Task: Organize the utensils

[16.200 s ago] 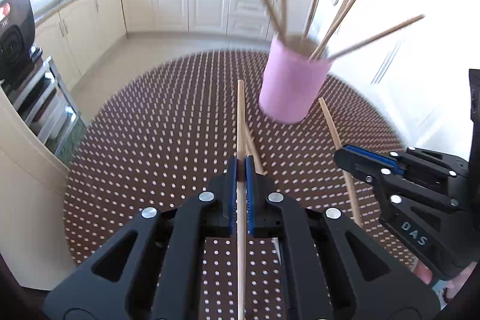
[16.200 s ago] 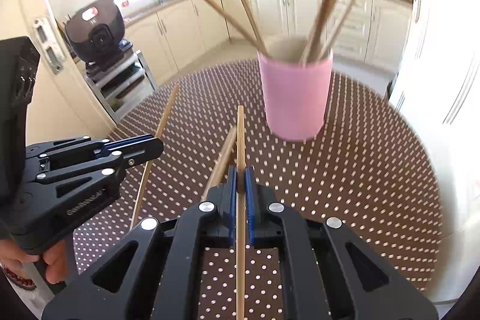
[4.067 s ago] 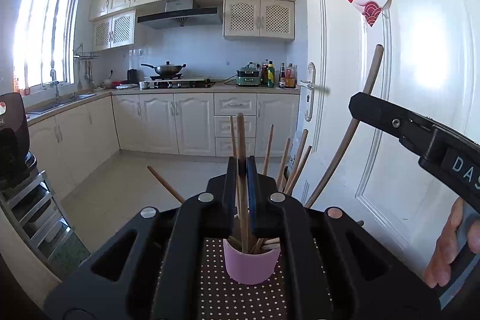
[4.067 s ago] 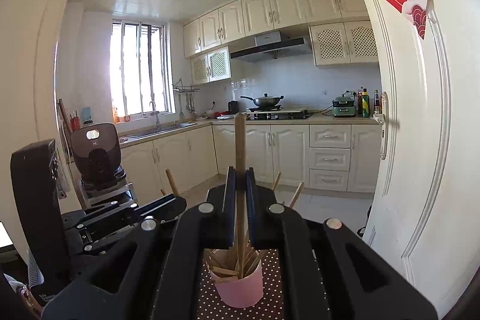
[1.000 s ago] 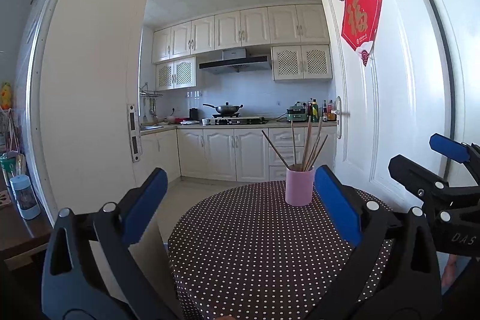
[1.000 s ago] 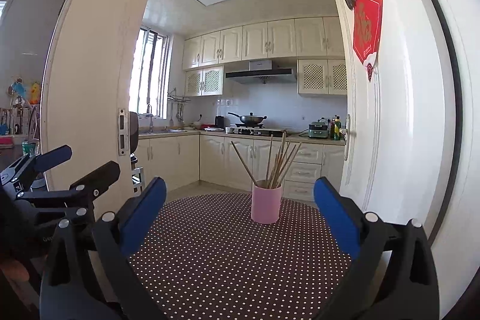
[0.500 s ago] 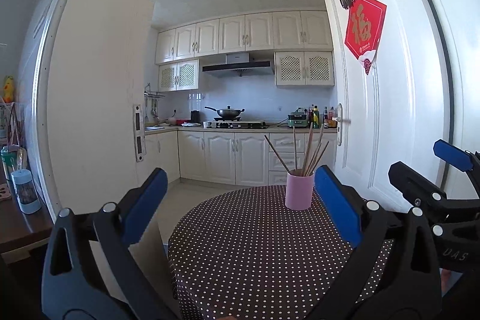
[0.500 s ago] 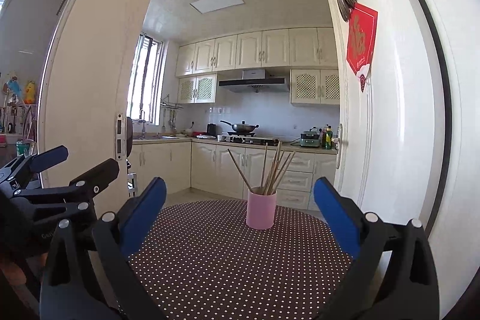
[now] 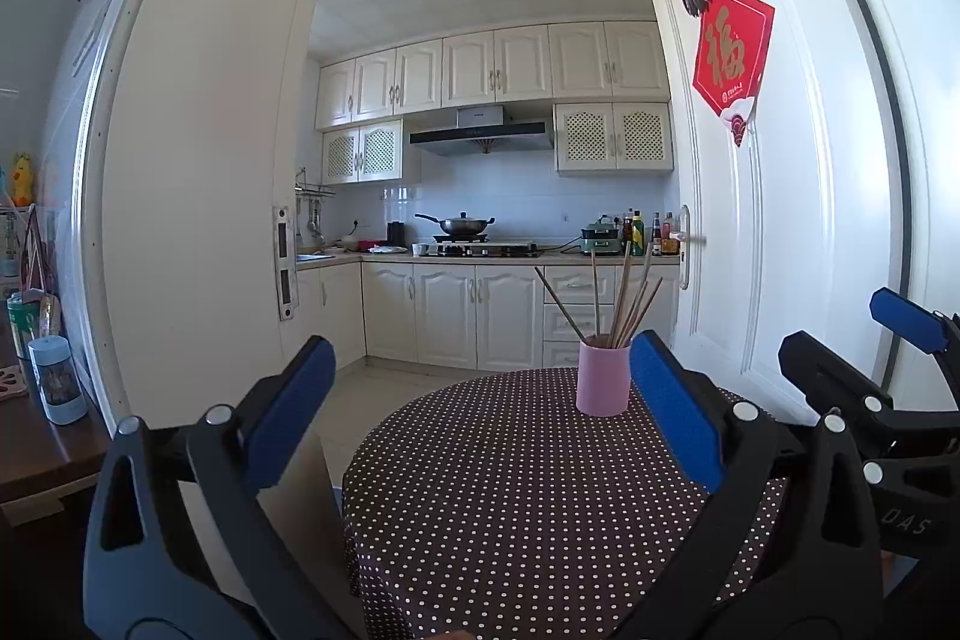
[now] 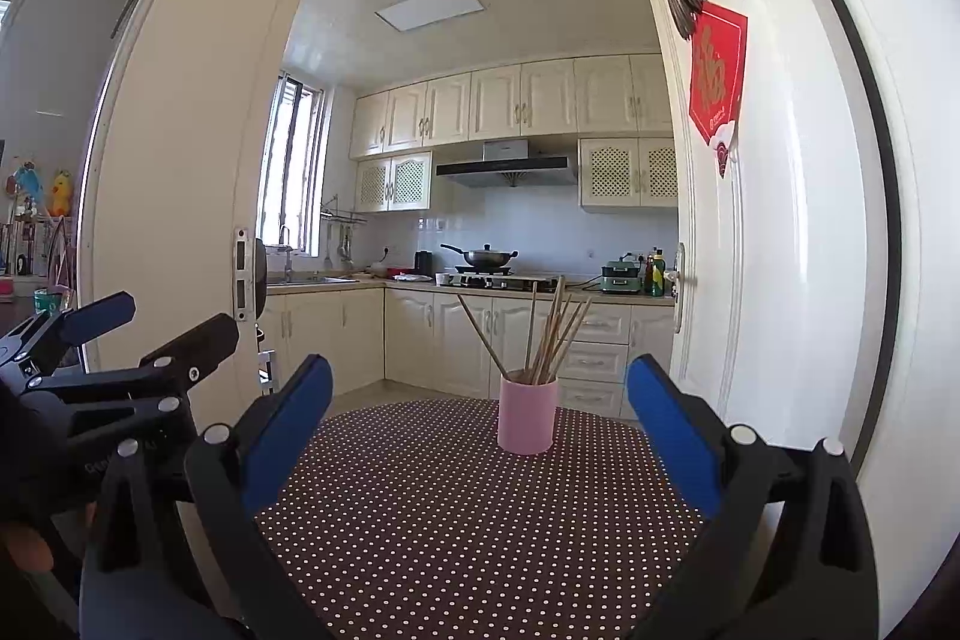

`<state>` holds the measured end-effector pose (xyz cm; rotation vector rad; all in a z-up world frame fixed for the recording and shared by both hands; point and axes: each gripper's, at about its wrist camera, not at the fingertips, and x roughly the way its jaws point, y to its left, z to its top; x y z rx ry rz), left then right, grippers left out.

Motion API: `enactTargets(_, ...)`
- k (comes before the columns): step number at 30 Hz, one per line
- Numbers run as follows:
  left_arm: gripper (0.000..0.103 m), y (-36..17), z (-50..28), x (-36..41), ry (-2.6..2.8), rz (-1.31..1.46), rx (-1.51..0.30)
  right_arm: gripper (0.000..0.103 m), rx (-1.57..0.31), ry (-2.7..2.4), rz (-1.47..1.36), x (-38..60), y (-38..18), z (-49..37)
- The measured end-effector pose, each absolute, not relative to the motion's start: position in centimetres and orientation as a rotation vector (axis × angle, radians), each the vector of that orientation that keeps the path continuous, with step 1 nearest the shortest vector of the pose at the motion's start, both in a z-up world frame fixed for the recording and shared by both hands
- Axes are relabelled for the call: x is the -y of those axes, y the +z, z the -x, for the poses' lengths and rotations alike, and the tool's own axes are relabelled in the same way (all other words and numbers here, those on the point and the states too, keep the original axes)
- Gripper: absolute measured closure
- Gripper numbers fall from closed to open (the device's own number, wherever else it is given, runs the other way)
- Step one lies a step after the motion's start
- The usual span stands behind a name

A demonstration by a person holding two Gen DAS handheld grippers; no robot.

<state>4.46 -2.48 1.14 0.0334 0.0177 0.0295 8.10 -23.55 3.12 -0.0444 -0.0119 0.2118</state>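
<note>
On the far side of the dotted tablecloth (image 9: 516, 508) stands the pink cup (image 9: 603, 381), upright, and everything I care about is inside it: the wooden chopsticks (image 9: 624, 301) fan out of its mouth, leaning in different directions, their lower ends hidden by the cup wall. In the right wrist view the same cup sits on the cloth straight ahead of me, near the far edge of the table.

My left gripper (image 9: 480, 418) is spread wide with nothing between its blue pads (image 9: 675, 415), and it is held well back from the cup. My right gripper (image 10: 477, 436) is the same: fingers wide apart, empty, also well short of the cup. Each one shows in the other's camera, off to the side of the cup and apart from it.

I can find no loose chopstick on the cloth in front of the cup or to either side of it. The near rim of the table is covered by my own grippers, so I cannot vouch for that strip. Behind the cup are only the kitchen cabinets (image 9: 456, 316) and the white door (image 9: 750, 220).

As I judge it, the sorting is finished or as good as finished. What might remain is a glance at the hidden near edge; otherwise nothing on view asks for another pick.
</note>
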Motion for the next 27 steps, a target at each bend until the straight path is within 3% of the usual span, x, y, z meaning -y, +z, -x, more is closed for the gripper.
enactTargets(27,0.006,1.09,-4.28,2.69,0.058,-0.052,-0.006,0.008,0.002,0.212,0.024,23.21,2.62,-7.75)
